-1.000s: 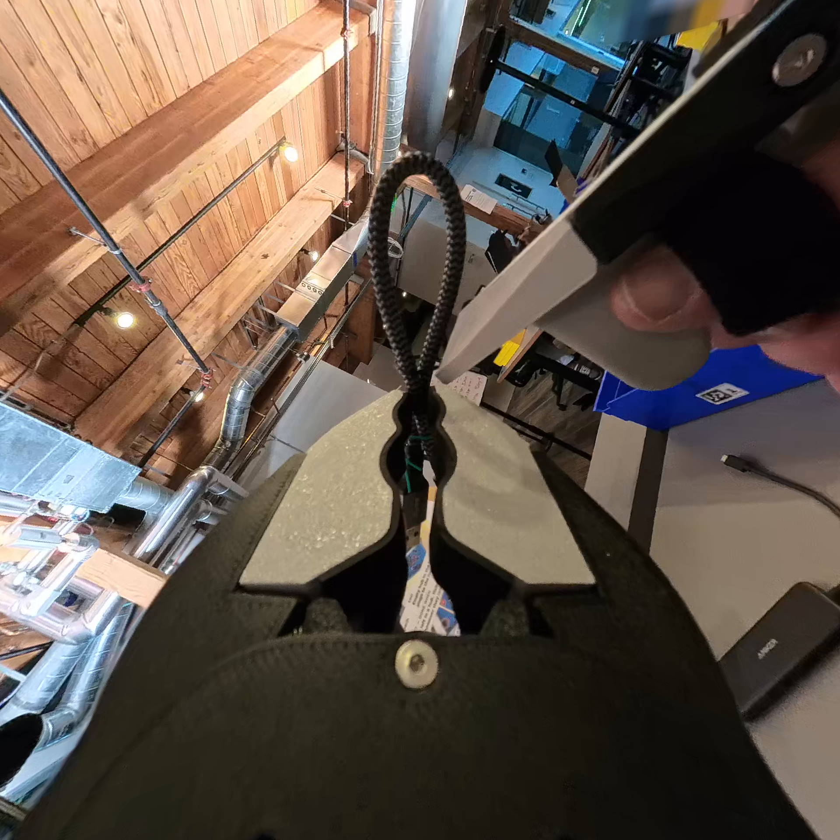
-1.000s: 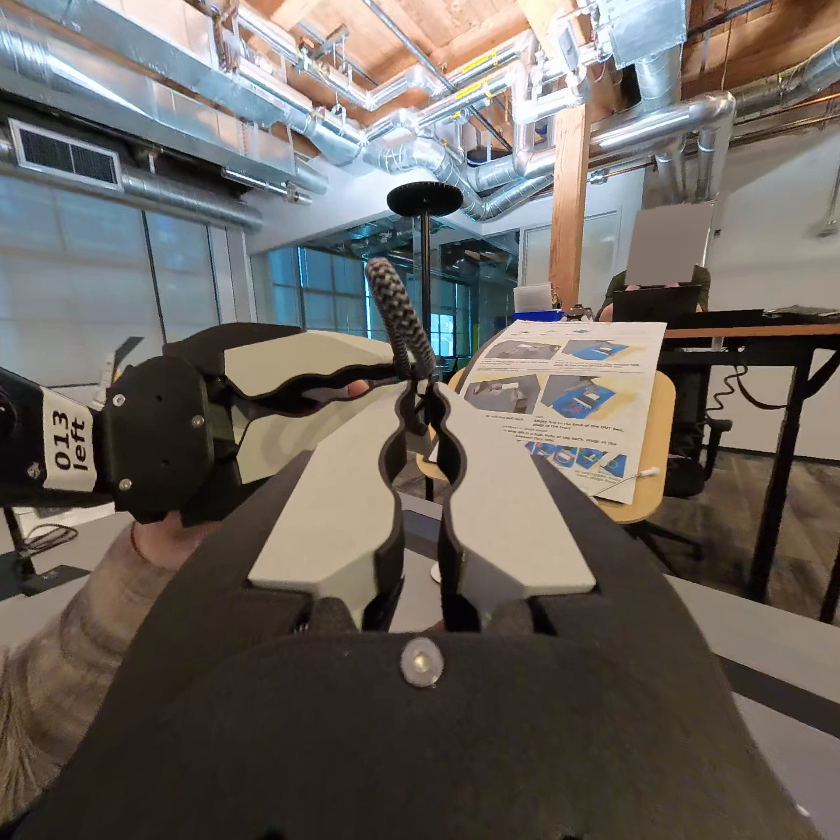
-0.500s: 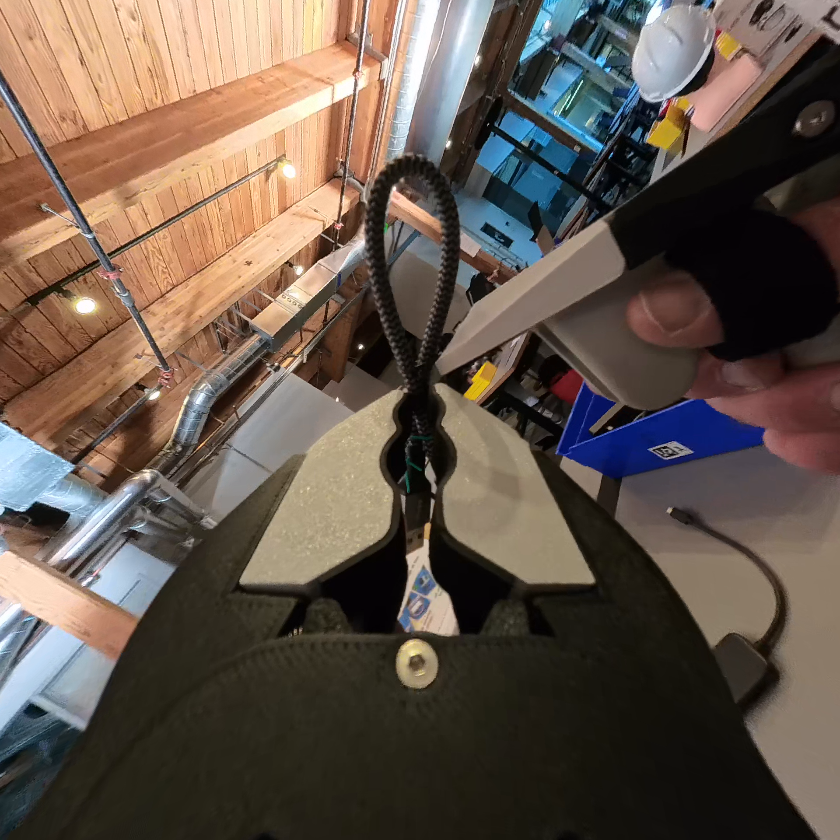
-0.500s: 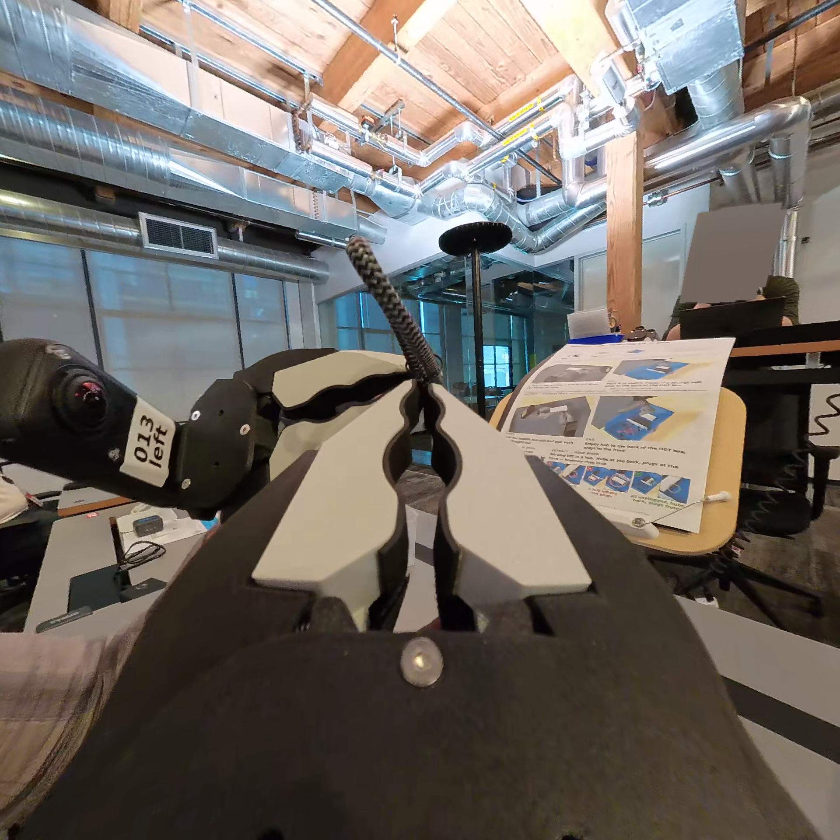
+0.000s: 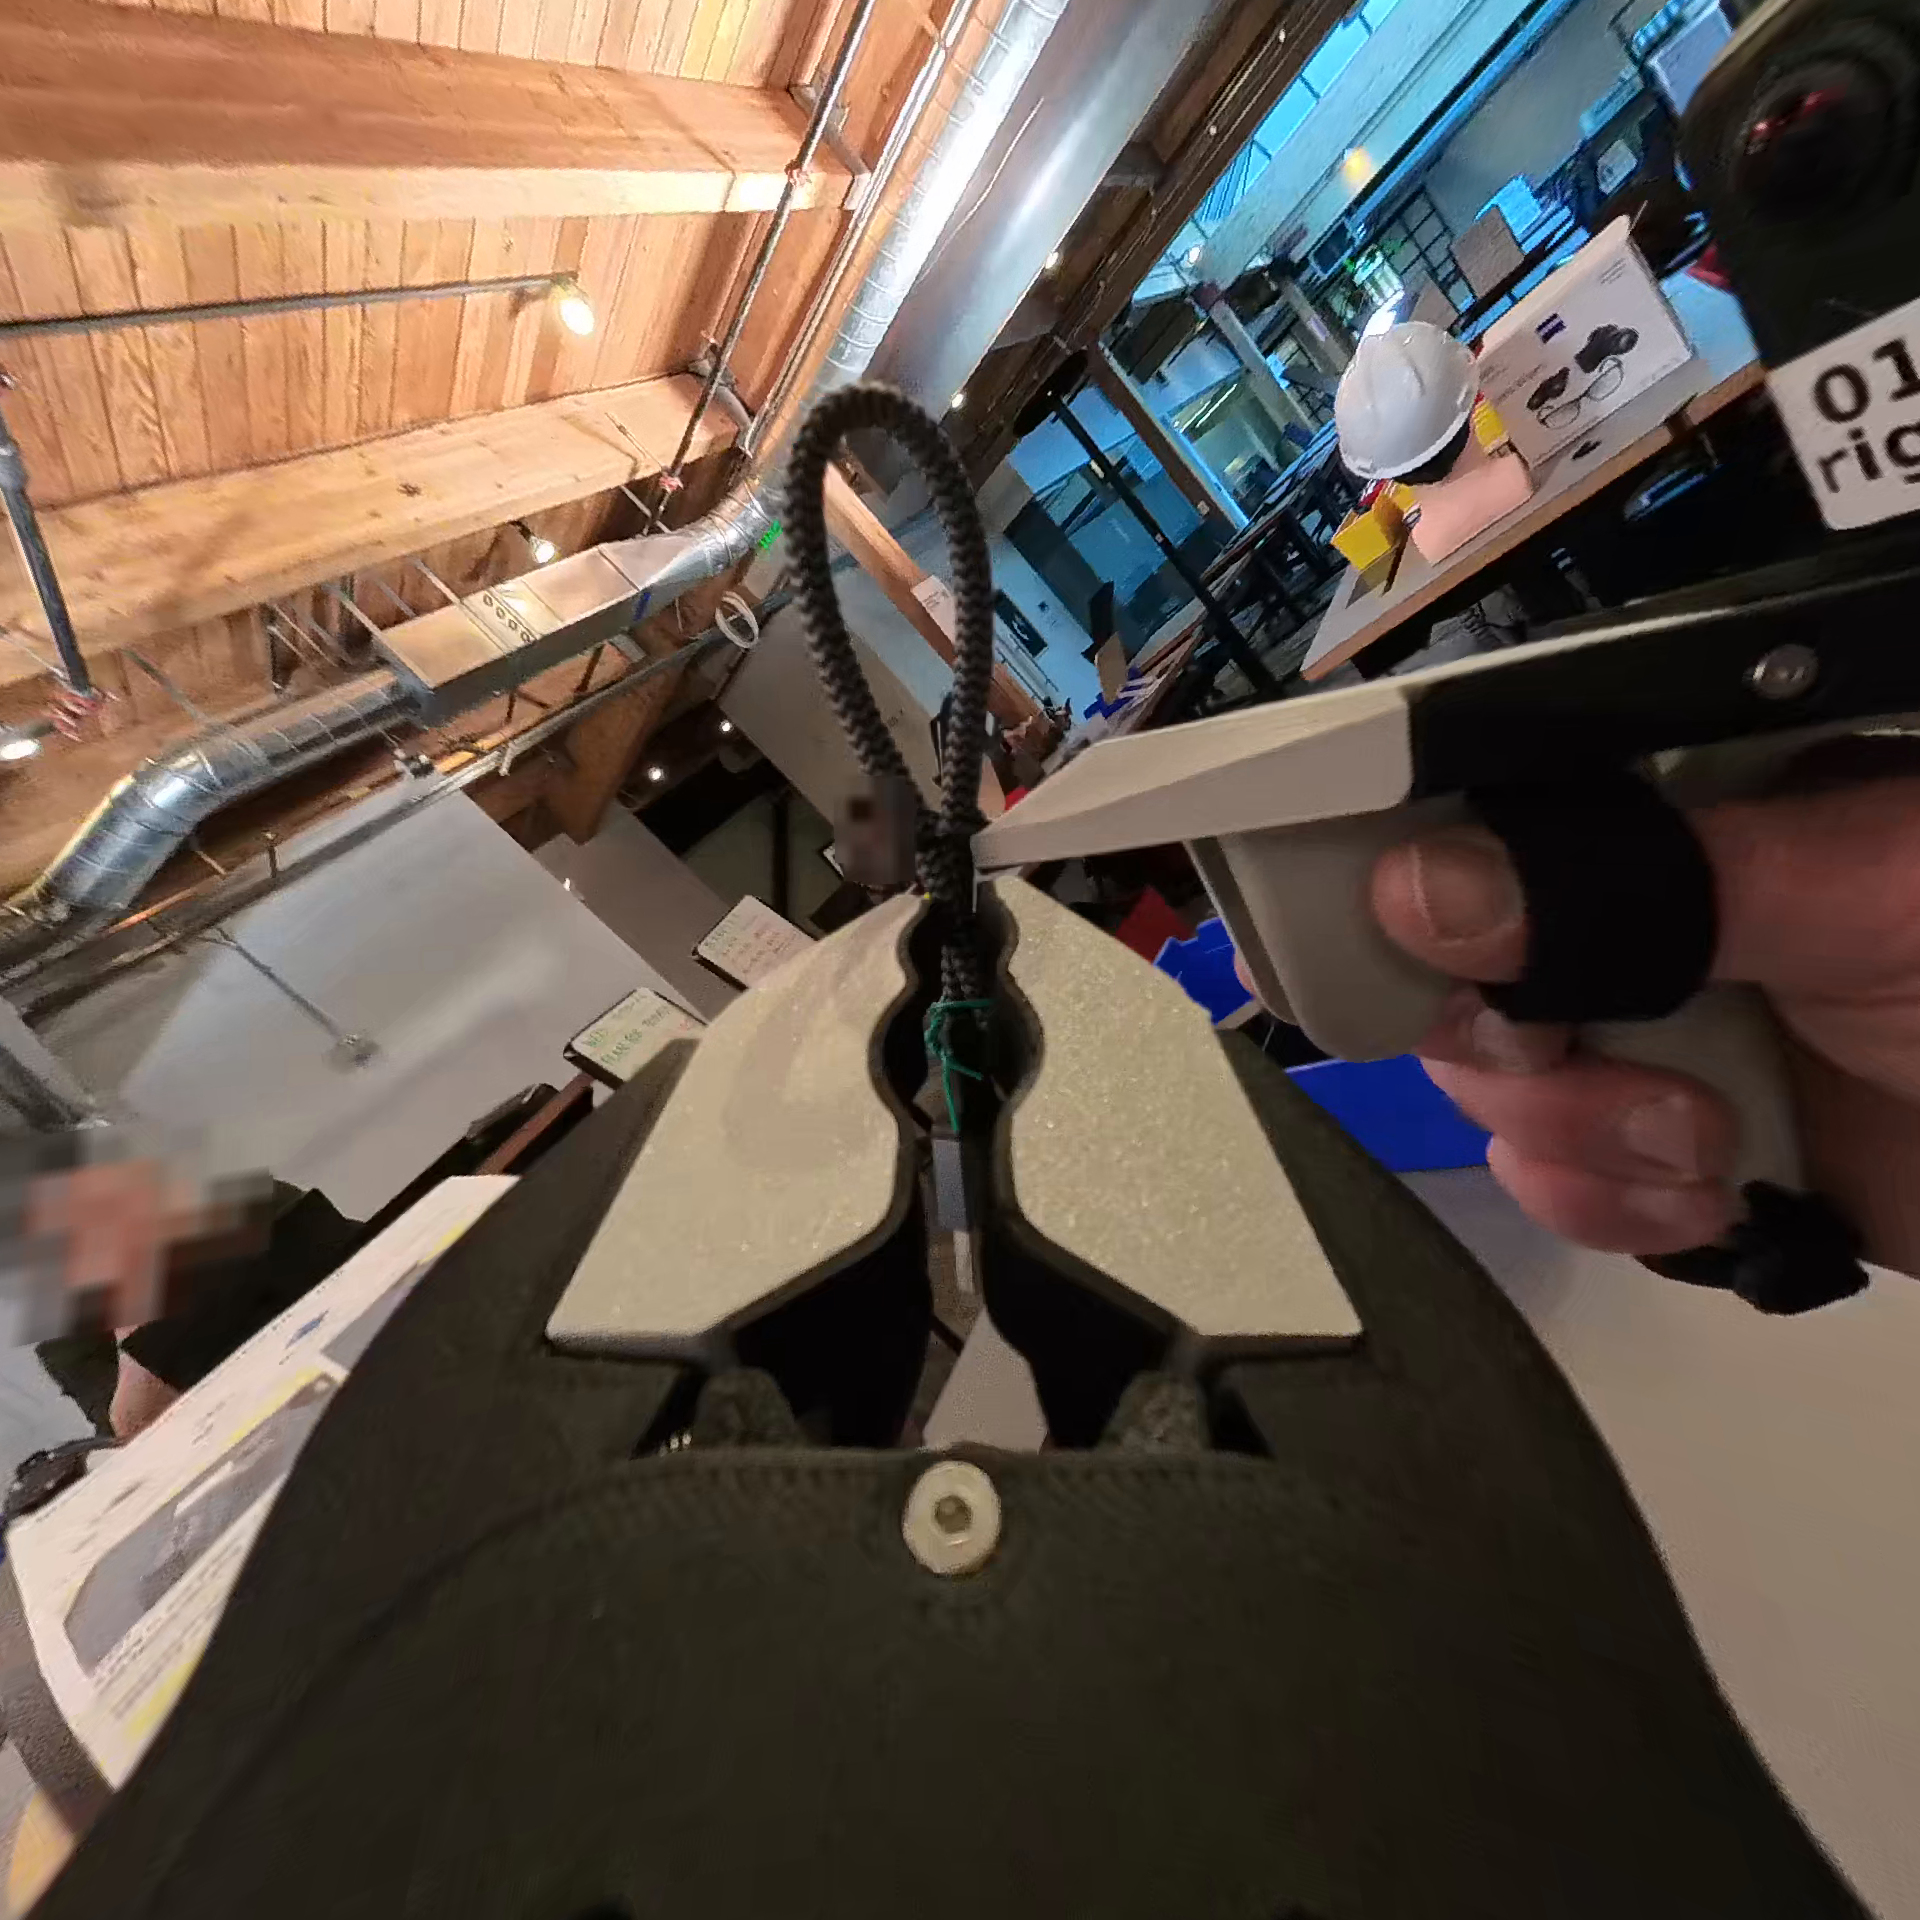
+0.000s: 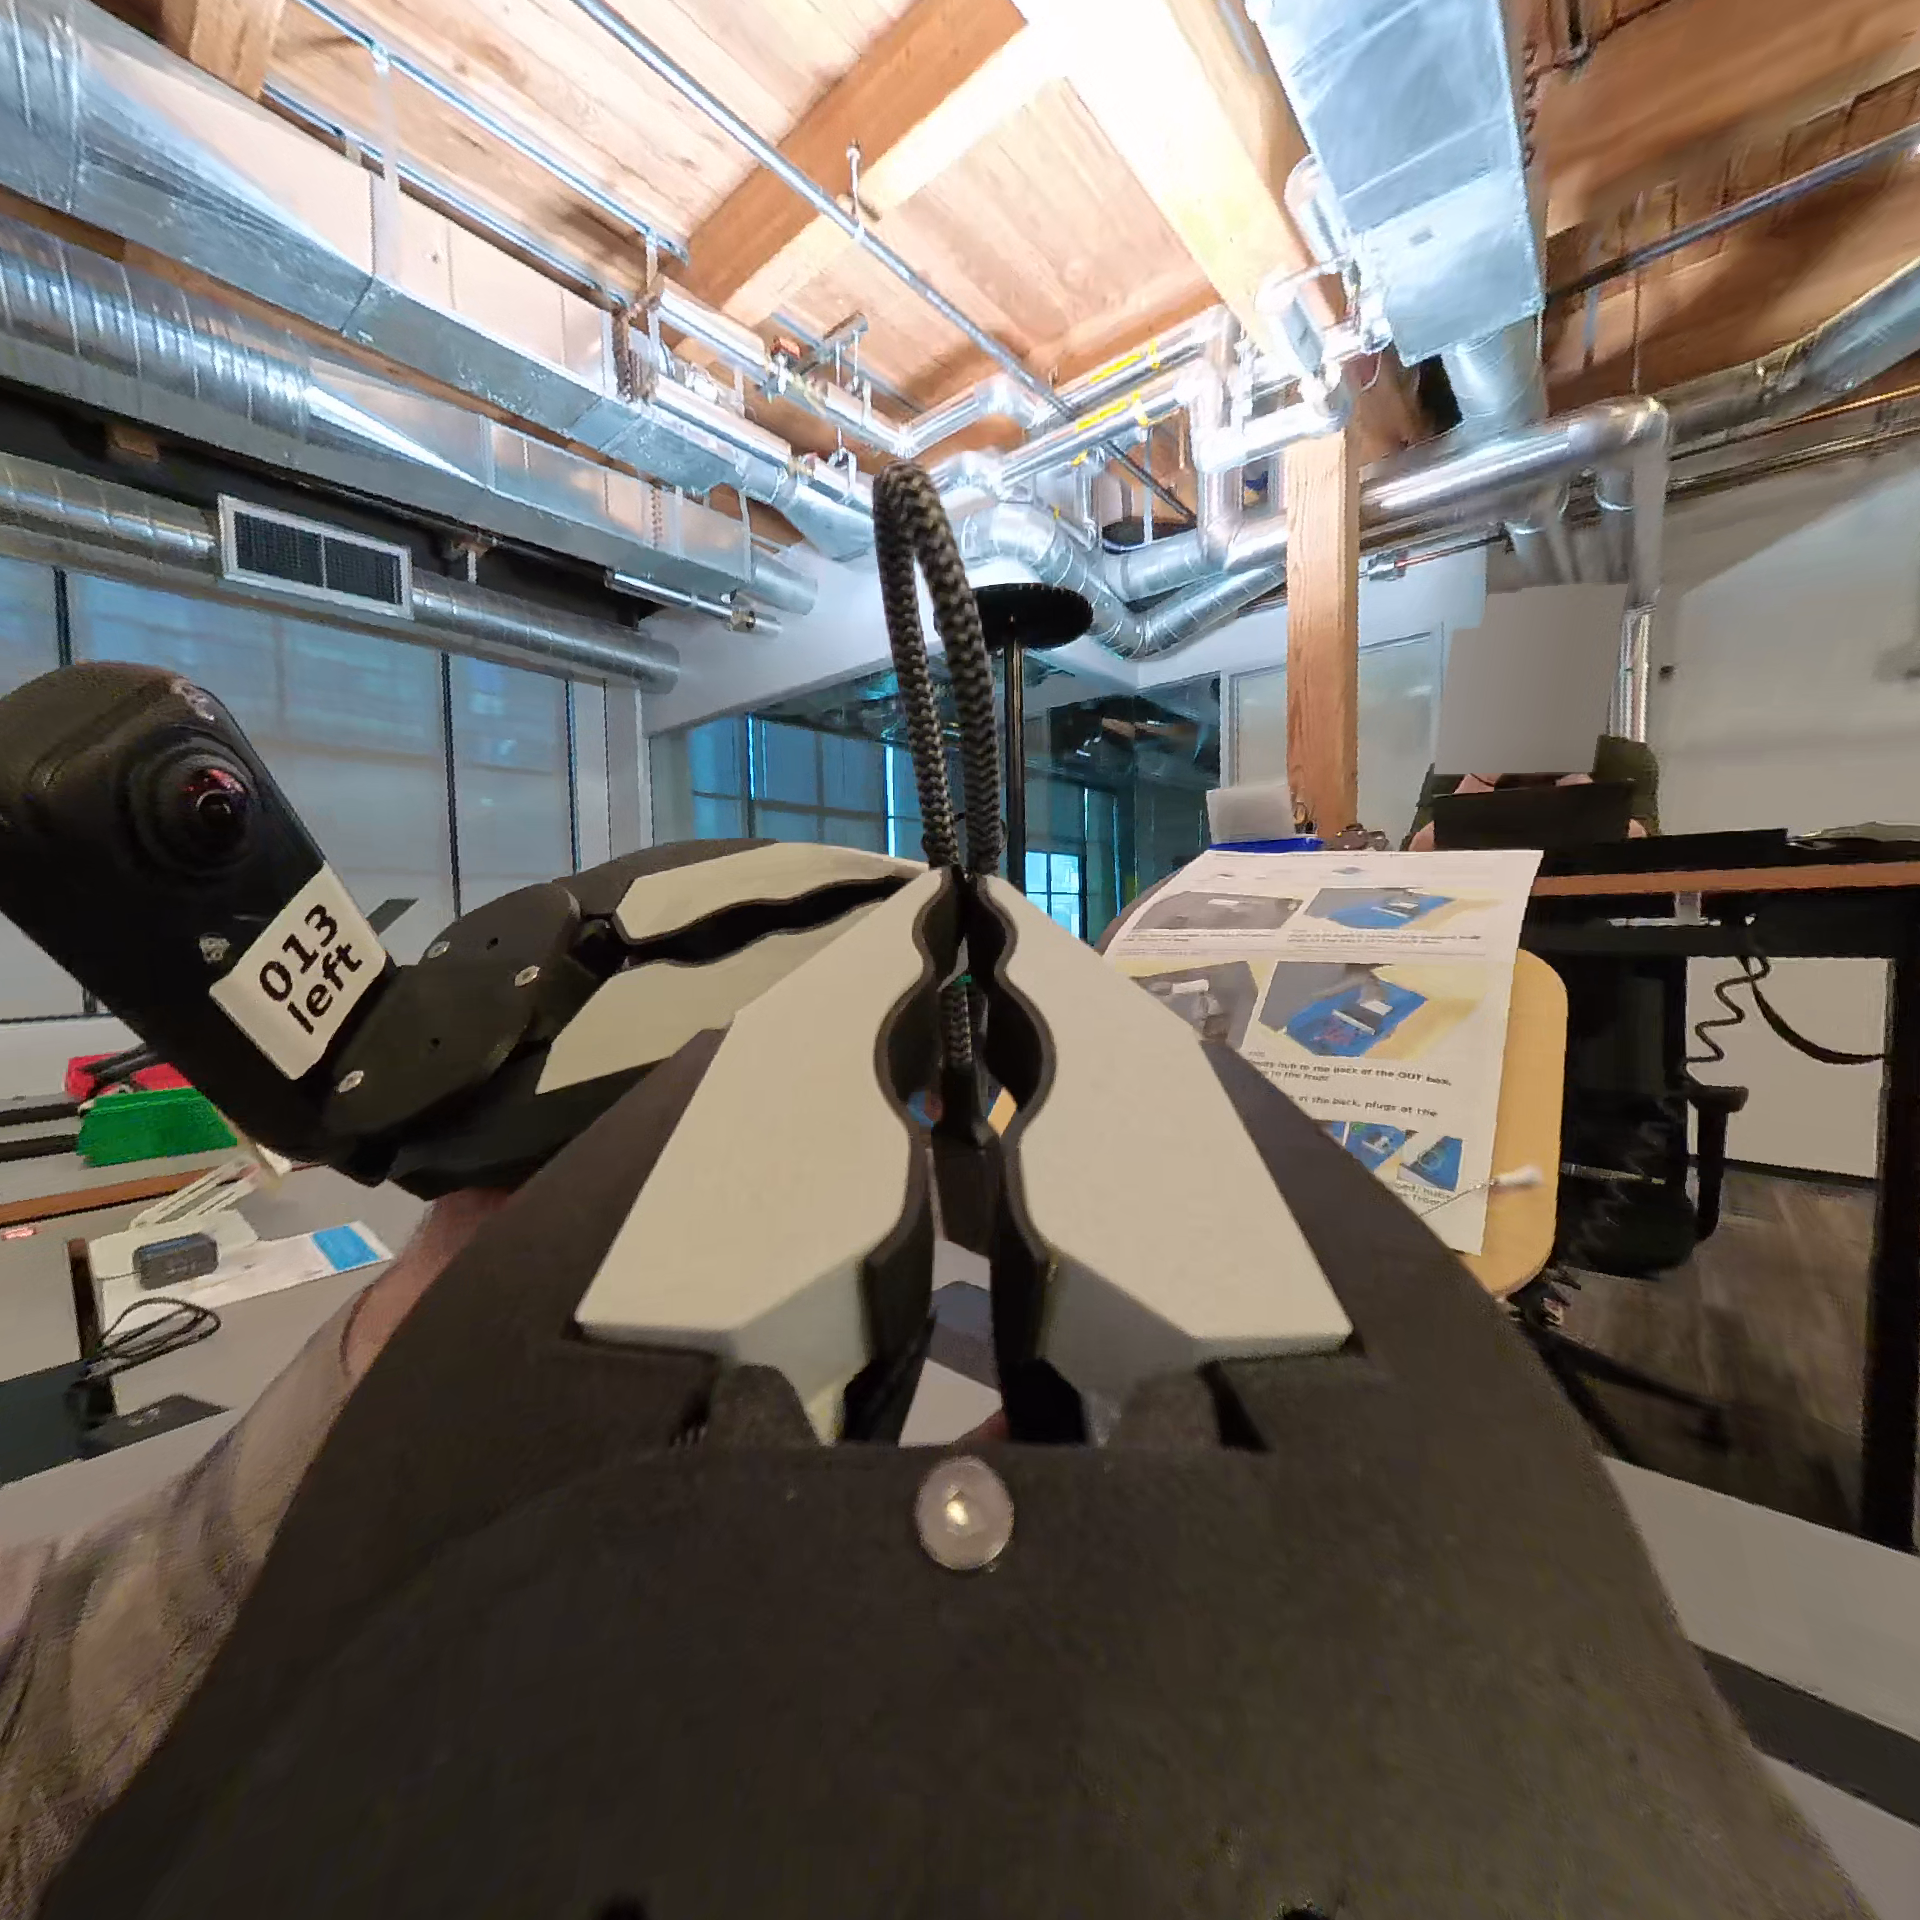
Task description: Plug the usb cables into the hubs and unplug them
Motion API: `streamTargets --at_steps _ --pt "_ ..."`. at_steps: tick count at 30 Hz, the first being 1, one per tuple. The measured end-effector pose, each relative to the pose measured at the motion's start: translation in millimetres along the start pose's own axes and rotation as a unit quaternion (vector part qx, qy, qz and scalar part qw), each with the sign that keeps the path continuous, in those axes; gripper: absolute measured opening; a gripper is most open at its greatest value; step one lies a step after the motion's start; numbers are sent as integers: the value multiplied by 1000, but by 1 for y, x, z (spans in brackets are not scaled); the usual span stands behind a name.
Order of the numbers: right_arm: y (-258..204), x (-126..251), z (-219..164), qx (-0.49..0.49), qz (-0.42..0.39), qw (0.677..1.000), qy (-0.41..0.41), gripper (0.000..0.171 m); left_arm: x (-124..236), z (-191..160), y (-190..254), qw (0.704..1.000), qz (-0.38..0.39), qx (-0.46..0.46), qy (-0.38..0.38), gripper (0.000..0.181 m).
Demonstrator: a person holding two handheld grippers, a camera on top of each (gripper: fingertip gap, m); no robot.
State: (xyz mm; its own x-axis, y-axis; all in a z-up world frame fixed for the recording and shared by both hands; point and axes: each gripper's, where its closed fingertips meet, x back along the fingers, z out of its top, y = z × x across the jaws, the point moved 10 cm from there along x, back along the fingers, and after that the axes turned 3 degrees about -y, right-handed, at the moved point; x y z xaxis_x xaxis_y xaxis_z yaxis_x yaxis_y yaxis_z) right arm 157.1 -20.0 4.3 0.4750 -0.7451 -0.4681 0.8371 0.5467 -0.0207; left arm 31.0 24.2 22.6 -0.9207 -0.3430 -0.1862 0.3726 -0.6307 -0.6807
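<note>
A black braided usb cable (image 5: pixel 894 582), folded into a loop and bound with a green twist tie (image 5: pixel 948 1034), is held up in the air. My left gripper (image 5: pixel 956 904) is shut on it, with a plug (image 5: pixel 951 1184) in the gap between its fingers. My right gripper (image 6: pixel 961 883) is shut on the same cable (image 6: pixel 914 665), with a black plug (image 6: pixel 971 1169) between its fingers. The right gripper (image 5: pixel 987 847) comes in from the right in the left wrist view. The left gripper (image 6: pixel 914 873) comes in from the left in the right wrist view. No hub is in view.
A grey table (image 5: pixel 1662 1455) lies below, with a blue bin (image 5: pixel 1382 1112) behind it. A printed sheet (image 6: pixel 1340 1018) leans on a round wooden chair back. A green box (image 6: pixel 145 1127) sits on a desk at the left. A person sits at a far desk (image 6: pixel 1714 883). The tips of both grippers are at nearly the same place.
Both grippers have tilted and turned with the cable. The cable and a plug now lie between the right gripper's fingers. The dark hub on the table has left the left wrist view.
</note>
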Motion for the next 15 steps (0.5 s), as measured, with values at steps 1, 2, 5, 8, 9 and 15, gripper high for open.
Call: streamTargets --at_steps 1,2,5,8,9,15 --pt "0 0 -1 2 -6 1000 1 0 -1 -1 0 1000 -2 3 -3 7" --pt "0 -1 -2 10 -8 1000 4 0 -1 -2 -1 1000 -8 15 2 6" --pt "-2 -1 -1 27 -3 999 18 0 0 -1 -5 997 -31 68 16 6" --pt "-3 -3 1 34 -11 999 16 0 -1 -3 -4 999 -13 51 5 7" --pt "-4 -3 2 32 -8 999 18 0 -1 -3 -4 998 -12 53 8 7" --pt "-4 -3 8 29 -1 999 23 0 0 -1 -2 999 -6 42 15 7"
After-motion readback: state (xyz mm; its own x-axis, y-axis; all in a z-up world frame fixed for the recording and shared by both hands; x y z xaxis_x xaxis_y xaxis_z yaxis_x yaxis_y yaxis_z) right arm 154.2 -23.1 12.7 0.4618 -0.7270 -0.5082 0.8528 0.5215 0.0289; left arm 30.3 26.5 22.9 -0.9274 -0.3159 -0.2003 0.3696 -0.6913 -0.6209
